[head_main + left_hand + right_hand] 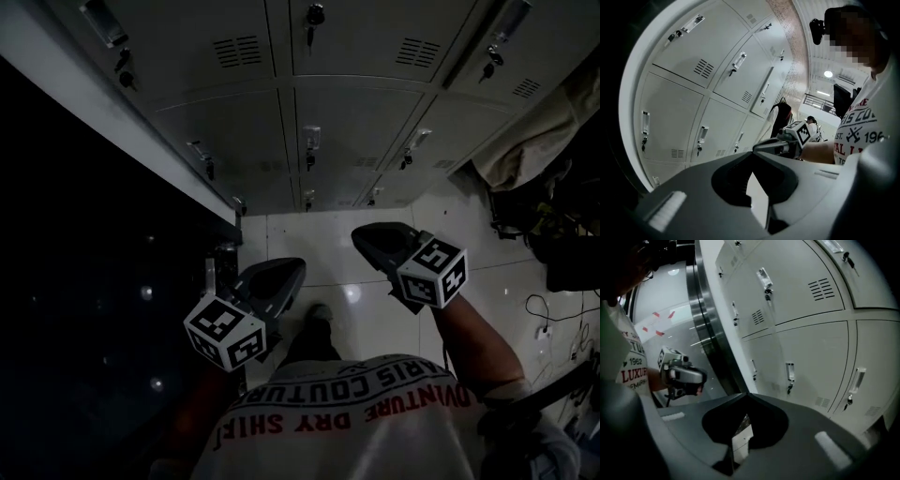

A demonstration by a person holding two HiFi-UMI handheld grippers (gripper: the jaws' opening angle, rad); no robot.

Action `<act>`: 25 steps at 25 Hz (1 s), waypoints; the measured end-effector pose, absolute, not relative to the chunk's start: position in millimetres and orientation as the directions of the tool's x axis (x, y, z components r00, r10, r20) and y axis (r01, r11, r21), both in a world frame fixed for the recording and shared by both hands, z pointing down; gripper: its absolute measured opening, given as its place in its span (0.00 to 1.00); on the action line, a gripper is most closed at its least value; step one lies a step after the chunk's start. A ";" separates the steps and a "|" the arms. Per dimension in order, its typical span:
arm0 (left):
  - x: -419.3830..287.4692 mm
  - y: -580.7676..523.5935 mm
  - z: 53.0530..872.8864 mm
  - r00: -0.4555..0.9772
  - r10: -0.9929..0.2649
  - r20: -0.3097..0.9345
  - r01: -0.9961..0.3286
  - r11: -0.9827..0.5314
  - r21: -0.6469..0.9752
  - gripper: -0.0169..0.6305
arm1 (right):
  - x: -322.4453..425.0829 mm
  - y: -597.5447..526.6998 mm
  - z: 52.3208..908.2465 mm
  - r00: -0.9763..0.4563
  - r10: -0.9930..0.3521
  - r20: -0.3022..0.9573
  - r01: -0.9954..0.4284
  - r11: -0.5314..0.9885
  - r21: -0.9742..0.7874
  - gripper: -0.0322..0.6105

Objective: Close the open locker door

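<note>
A bank of grey lockers (356,122) fills the wall ahead, each door with a small handle and key. The door at the upper right (525,47) shows a dark gap along its left edge and seems slightly ajar; in the left gripper view one door (762,93) stands proud of its neighbours. My left gripper (295,272) and right gripper (361,236) hang side by side over the floor, well short of the lockers. Both are shut with nothing in them: the left gripper's (753,153) tips meet, and so do the right gripper's (746,394).
A dark glass wall with a pale frame (112,122) runs down the left. Pale cloth and dark bags (534,141) lie at the right, with cables (553,309) on the white tile floor (319,234). My shoe (319,319) is between the grippers.
</note>
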State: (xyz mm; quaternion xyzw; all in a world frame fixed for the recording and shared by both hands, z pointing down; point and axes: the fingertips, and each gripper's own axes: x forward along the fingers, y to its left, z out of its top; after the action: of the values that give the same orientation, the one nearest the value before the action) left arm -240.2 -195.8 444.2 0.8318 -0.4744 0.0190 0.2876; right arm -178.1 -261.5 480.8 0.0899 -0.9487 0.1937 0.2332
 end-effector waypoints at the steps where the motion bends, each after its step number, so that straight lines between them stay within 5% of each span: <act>1: -229.2 -186.4 441.9 0.557 -0.775 0.298 -0.796 -0.396 0.457 0.03 | -165.6 -238.0 479.2 -0.877 -0.060 0.477 -0.243 0.911 -0.332 0.04; 16: -2.0 53.3 394.8 0.590 -0.778 0.218 -0.785 -0.488 0.381 0.03 | 66.6 50.9 395.1 -0.936 -0.101 0.338 -0.215 0.923 -0.319 0.04; 25: 73.3 126.9 360.1 0.648 -0.733 0.204 -0.752 -0.574 0.324 0.03 | 125.8 125.2 354.3 -0.942 -0.113 0.317 -0.210 0.933 -0.292 0.04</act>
State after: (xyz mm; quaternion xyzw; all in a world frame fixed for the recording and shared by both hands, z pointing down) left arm 73.3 126.9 360.1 0.8869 -0.4186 0.0235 0.1938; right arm 125.8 125.2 354.3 0.0832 -0.9717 0.1633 0.1493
